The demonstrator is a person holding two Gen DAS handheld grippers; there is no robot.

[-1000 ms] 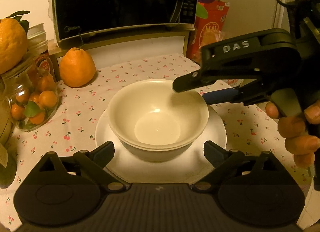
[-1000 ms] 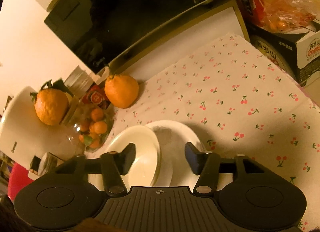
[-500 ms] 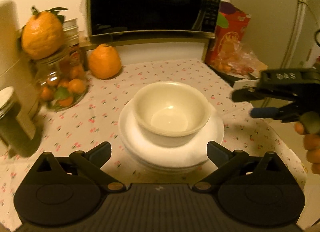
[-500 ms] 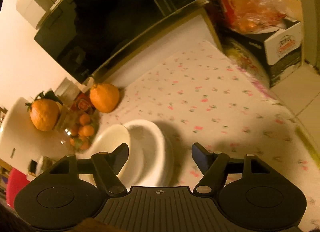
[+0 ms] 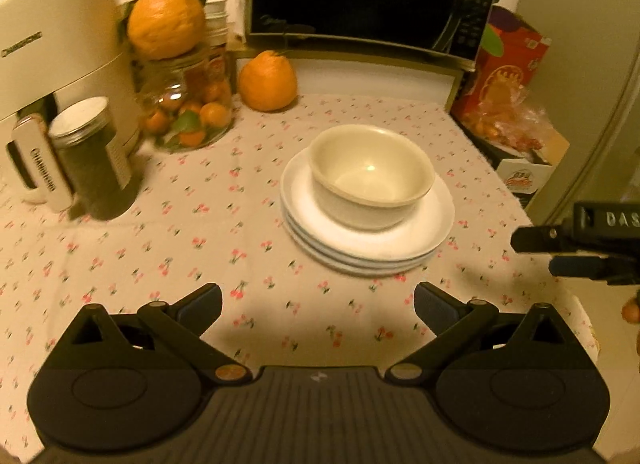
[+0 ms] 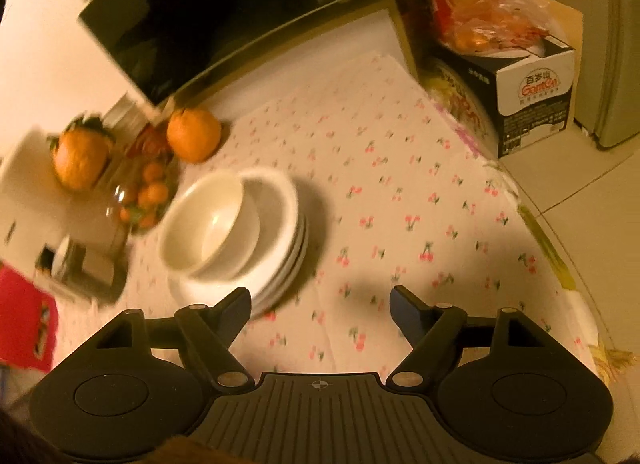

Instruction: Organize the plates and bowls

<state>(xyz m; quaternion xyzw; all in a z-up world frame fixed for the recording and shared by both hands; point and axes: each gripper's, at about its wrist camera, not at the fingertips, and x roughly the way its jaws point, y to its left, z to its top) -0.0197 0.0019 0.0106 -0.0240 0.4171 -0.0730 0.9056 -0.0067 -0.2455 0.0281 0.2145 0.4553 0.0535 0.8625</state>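
looks abt done: bowl [image 5: 370, 175] sits nested on the plate stack [image 5: 368, 240] mid-table, left gripper [image 5: 318, 304] wide w/ nothing in it, right gripper [image 6: 320, 304] jaws opening, also empty, nothing visibly left

The left gripper [image 5: 318, 300] pointed steeply downward, its jaws spread wide with nothing between them. The right gripper [image 6: 320, 304] tilted down likewise — its jaws were opening, with nothing between the pads. Seen from the left wrist, the right gripper's fingertips [image 5: 532, 240] reached in from the right edge — a fingertip of the holding hand [image 5: 631, 310] just showed below.
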